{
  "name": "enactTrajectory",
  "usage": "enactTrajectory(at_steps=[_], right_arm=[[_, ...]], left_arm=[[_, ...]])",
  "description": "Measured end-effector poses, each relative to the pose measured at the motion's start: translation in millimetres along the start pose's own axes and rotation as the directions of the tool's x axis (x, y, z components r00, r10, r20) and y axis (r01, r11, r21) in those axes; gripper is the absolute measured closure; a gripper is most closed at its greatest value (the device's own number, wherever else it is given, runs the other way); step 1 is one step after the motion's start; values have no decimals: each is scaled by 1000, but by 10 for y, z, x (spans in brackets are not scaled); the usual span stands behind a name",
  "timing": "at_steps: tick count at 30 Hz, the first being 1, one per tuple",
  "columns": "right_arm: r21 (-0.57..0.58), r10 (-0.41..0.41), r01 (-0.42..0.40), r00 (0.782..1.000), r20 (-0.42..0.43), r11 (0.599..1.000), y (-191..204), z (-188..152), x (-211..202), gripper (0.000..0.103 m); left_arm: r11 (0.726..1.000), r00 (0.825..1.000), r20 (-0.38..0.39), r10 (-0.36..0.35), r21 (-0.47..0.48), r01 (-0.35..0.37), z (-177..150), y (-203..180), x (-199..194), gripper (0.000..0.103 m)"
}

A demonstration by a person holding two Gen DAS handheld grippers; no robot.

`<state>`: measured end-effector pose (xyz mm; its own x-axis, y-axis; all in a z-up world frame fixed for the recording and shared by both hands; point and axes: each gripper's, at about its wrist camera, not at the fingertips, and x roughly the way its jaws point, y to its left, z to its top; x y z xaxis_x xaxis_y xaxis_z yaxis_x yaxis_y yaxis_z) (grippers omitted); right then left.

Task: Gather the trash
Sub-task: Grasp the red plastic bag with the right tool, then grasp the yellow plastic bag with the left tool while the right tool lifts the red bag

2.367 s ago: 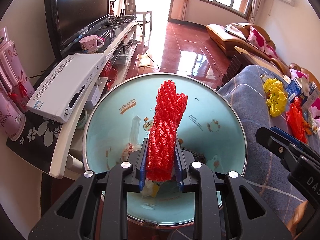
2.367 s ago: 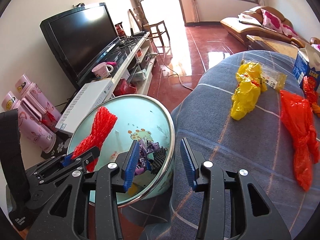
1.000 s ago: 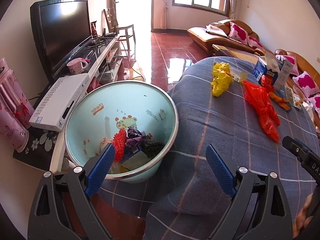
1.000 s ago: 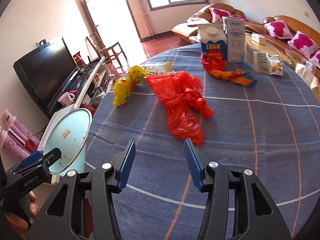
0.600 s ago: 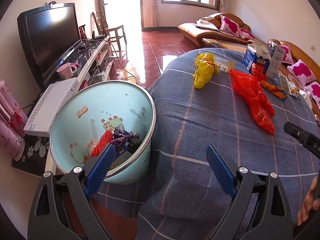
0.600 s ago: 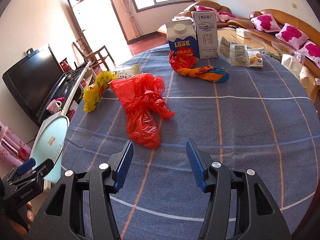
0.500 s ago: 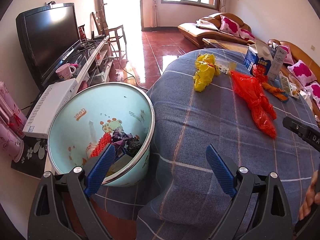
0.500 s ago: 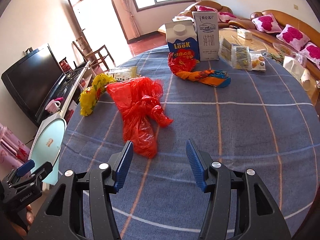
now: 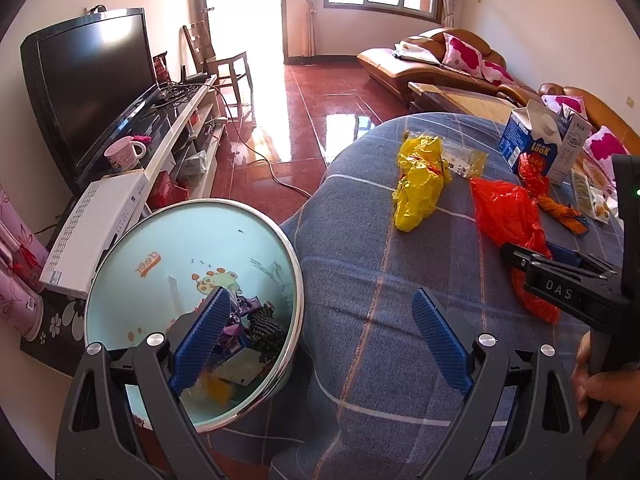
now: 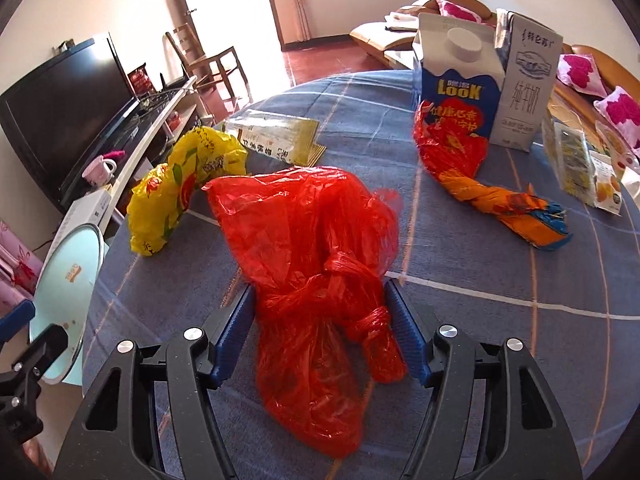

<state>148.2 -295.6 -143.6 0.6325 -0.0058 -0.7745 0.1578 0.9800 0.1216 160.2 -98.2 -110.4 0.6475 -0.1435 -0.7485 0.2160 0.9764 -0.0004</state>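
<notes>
- The table (image 10: 480, 264), draped in a blue checked cloth, is running out of both views at the right and near edges, so its full outline is not showing.
- The pale blue bin (image 9: 120, 264) is standing just beside the table's left edge; the left wrist view is looking into it, but the left gripper's (image 9: 316, 340) near finger is covering part of the rubbish inside, and only a dark mesh wad and some purple and yellow scraps are making themselves out.
- The left gripper is hanging with its fingers spread wide and nothing between them, one finger over the bin and the other over the cloth.
- The red plastic bag (image 10: 316, 280) is lying knotted on the cloth, its near end sitting between the blue pads of the right gripper (image 10: 320, 324).
- The right gripper's jaws are opening around that bag; whether the pads are touching the plastic is hard to tell.
- The yellow bag (image 10: 176, 196) is lying just left of the red one.
</notes>
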Motion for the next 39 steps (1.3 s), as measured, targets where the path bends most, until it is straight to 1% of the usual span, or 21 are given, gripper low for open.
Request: enactTrajectory(at_steps=[1, 3, 6, 11, 15, 19, 20, 21, 22, 25, 26, 27, 28, 30, 35, 37, 39], right_arm=[[-7, 1, -1, 1000, 1, 1000, 2, -2, 1, 48], [3, 15, -15, 1000, 0, 1000, -36, -8, -10, 68], [31, 27, -28, 1000, 7, 999, -132, -27, -76, 79], [60, -1, -4, 998, 69, 998, -345, -69, -355, 80], [92, -61, 54, 995, 77, 994, -625, -152, -503, 80], [168, -114, 101, 991, 69, 981, -961, -245, -571, 80], [183, -118, 104, 991, 66, 978, -1035, -272, -577, 80], [195, -119, 105, 991, 61, 975, -1088, -297, -574, 80], [201, -117, 104, 992, 56, 974, -1117, -326, -566, 80], [218, -86, 76, 996, 39, 973, -1158, -400, -539, 80], [218, -87, 76, 995, 41, 973, -1155, -413, -544, 80], [215, -86, 75, 995, 41, 974, -1150, -421, -548, 79], [214, -86, 75, 995, 42, 974, -1139, -428, -551, 79], [213, -85, 74, 995, 42, 974, -1121, -428, -547, 79], [208, -106, 89, 992, 72, 974, -1041, -415, -623, 79], [213, -102, 83, 991, 83, 974, -1003, -430, -666, 79], [217, -92, 71, 992, 87, 974, -943, -470, -714, 79]], left_arm=[[1000, 1000, 0, -1, 1, 1, 23, -15, 15, 13], [1000, 1000, 1, -6, 9, 6, 75, -55, 51, 13], [999, 999, 15, -31, 23, 30, 163, -150, 86, 13], [999, 999, 29, -29, 42, 28, 352, -346, 226, 13], [998, 998, 43, -39, 54, 36, 558, -503, 413, 13], [998, 999, 44, -27, 56, 25, 742, -654, 669, 16], [998, 999, 37, -26, 53, 24, 773, -691, 738, 20], [998, 999, 27, -37, 49, 36, 798, -726, 797, 28], [998, 999, 16, -52, 48, 51, 816, -759, 855, 31], [997, 998, -23, -66, 42, 67, 843, -831, 1016, 51], [996, 996, -38, -75, 40, 77, 838, -844, 1054, 65], [996, 996, -41, -75, 40, 77, 837, -850, 1061, 68], [996, 996, -35, -84, 40, 86, 839, -851, 1040, 70], [994, 994, -36, -102, 42, 104, 816, -852, 1000, 71], [992, 995, 3, -100, 77, 99, 712, -847, 735, 71], [992, 996, 13, -85, 96, 83, 646, -836, 609, 71], [991, 995, 25, -92, 101, 89, 579, -796, 473, 71]])
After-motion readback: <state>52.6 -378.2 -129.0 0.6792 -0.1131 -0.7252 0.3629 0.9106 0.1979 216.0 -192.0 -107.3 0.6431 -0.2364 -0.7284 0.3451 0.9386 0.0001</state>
